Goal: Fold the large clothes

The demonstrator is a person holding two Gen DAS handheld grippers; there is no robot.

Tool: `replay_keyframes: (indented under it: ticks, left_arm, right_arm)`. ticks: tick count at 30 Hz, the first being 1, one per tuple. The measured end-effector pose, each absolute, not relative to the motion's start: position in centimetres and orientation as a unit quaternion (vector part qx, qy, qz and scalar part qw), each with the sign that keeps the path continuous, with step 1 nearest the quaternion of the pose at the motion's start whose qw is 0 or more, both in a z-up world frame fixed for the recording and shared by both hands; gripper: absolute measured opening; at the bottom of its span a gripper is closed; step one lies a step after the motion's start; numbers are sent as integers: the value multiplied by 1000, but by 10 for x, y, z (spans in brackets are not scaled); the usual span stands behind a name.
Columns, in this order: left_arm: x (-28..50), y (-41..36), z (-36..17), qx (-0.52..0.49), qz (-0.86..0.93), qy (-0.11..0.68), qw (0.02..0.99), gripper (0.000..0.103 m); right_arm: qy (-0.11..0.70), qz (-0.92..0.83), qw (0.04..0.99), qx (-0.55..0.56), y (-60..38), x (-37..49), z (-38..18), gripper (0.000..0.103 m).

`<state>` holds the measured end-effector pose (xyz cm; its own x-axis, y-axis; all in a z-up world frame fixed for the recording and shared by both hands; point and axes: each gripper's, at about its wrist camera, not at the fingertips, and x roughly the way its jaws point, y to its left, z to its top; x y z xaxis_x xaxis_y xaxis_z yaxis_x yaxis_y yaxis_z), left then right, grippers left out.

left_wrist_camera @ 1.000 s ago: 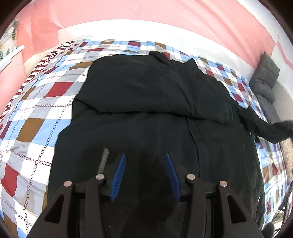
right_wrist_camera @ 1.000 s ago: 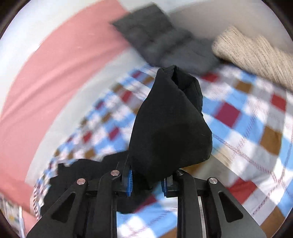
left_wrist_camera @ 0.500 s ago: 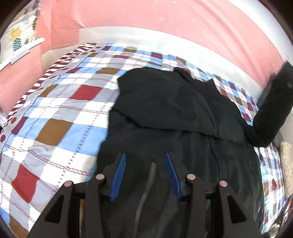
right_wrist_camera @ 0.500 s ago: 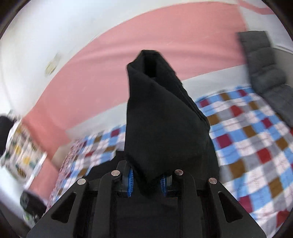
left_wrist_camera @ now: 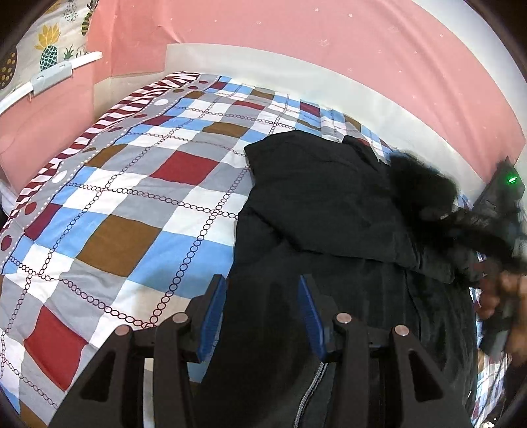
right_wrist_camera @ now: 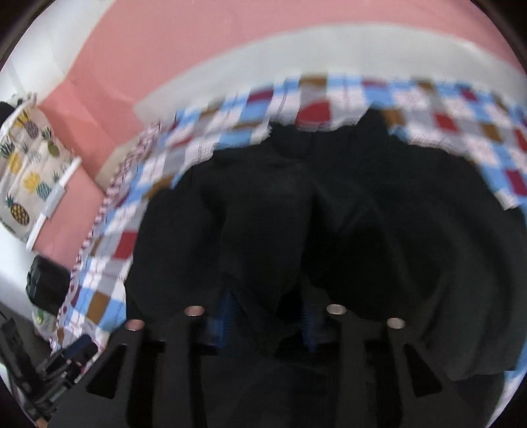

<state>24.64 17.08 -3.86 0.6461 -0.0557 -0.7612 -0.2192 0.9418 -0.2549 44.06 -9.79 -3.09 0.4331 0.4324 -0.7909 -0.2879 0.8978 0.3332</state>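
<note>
Black jacket [left_wrist_camera: 329, 210] lies spread on the bed w/ the checked quilt [left_wrist_camera: 138, 197], taking up the quilt's right half in the left wrist view; top part is folded down over the body, and a zipper [left_wrist_camera: 309, 391] runs along the near edge.

Left gripper [left_wrist_camera: 262, 316] hangs over the jacket's near-left edge, approx. where black cloth meets quilt. Its blue fingers [left_wrist_camera: 212, 312] stand moderately apart, nothing between them, not pressing on the cloth.

Right gripper [right_wrist_camera: 263, 316] is over the jacket too, pointing down at it; view is blurred. Its jaws are opening. A hanging fold of the jacket, the sleeve [right_wrist_camera: 263, 227], sits between the fingers [right_wrist_camera: 227, 312], but the pads look apart from it, no pinch. Sleeve drapes away from the gripper onto the jacket's middle.

In the left wrist view, the person's hand [left_wrist_camera: 500, 296] shows at the jacket's right edge, motion-blurred, w/ the other tool's dark body and a green light [left_wrist_camera: 511, 179] beyond it.

Behind the bed: white headboard strip [left_wrist_camera: 296, 72], then pink wall [left_wrist_camera: 296, 29]. Pineapple-print cloth [left_wrist_camera: 49, 46] hangs left of the quilt's far corner.
</note>
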Motion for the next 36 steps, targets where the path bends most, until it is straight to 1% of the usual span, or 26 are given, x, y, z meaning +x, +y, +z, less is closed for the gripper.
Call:
replay_keyframes:
  ticks: [1,3,5,9,11,12,14,15,16,19,20,22,23,24,25,28,31,34,36]
  left_arm:
    - [247,171,-39,-164,45,419,892,47]
    - [250,170,-37,-162,42,420,892,47]
    - [255,167,-33,-163,34,419,893,48]
    - [269,153,-21,-166,10,411,897,59]
    - [283,141,-14,-172,-15,411,895,62]
    - [290,135,-11,-172,-26,411,895,65]
    - [309,118,-8,-169,-52,413,893,68]
    - [317,109,-7,-165,-57,416,892,68]
    - [326,99,-7,-161,-65,418,892,68]
    - [348,74,-9,-160,-82,419,890,68]
    - [356,67,-11,-160,-84,419,890,68]
    - [369,56,-20,-141,-69,423,893,50]
    - [376,52,-27,-121,-51,434,891,36]
    - [384,49,-38,-102,-36,449,887,28]
    - [389,48,-47,-88,-22,460,883,25]
    - [393,57,-71,-58,17,486,872,6]
    - [381,72,-61,-77,21,474,877,6]
    - [369,77,-30,-89,20,428,899,6]
    - [371,68,-10,-90,-2,400,912,7]
  right_arm:
    - [499,225,833,80,-94,439,-36,61]
    - [500,244,827,86,-88,429,-33,67]
    - [475,277,831,88,-92,415,-18,67]
    - [421,295,848,129,-136,396,16,67]
    - [393,255,874,131,-177,388,28,67]
    - [383,223,887,128,-202,385,31,67]
    - [373,166,903,135,-246,380,31,67]
    - [374,132,907,140,-270,379,27,60]
    - [380,99,908,146,-292,379,22,43]
    - [392,39,903,170,-334,382,1,26]
    - [398,34,900,173,-336,385,-5,24]
    - [432,54,886,158,-326,398,-31,24]
    - [449,62,880,140,-312,403,-43,24]
    - [468,77,872,118,-297,408,-56,24]
    - [484,95,864,102,-285,413,-69,24]
    - [486,95,865,79,-274,416,-77,23]
    - [475,106,868,94,-288,411,-58,23]
    - [420,100,897,94,-304,399,-32,23]
    - [397,85,909,97,-316,402,-20,23]
